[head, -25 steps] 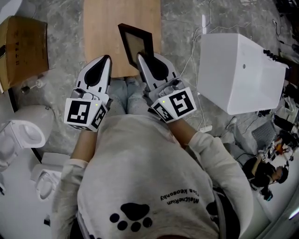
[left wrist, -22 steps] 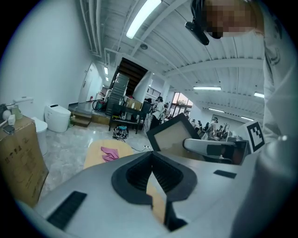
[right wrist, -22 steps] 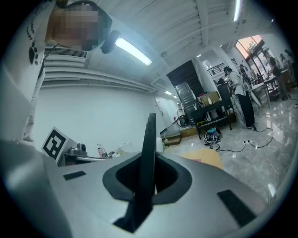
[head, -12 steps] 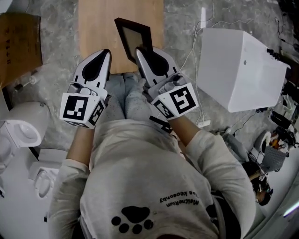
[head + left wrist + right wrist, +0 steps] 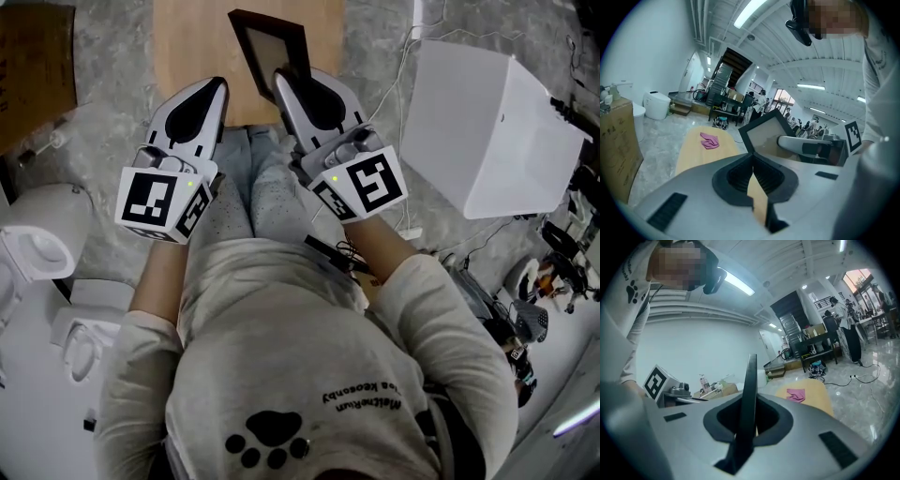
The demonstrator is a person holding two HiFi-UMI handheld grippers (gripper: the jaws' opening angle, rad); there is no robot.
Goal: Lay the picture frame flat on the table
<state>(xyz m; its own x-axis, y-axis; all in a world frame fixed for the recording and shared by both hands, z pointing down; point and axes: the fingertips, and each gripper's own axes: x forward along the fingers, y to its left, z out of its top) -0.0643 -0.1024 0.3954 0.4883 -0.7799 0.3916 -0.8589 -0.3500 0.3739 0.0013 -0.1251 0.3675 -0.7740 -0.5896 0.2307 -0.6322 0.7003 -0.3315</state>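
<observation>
- The right gripper pinched the near edge of the dark picture frame, its jaws closed on the rim.
- The frame stood on edge (not flat) over the near end of the wooden table.
- The left gripper hung just beside it, jaws pressed together, holding nothing.
- A pink cloth lay farther along the table.

Head camera looks steeply down on left tongs and right tongs; their own close cameras face forward, sharing the tabletop.
</observation>
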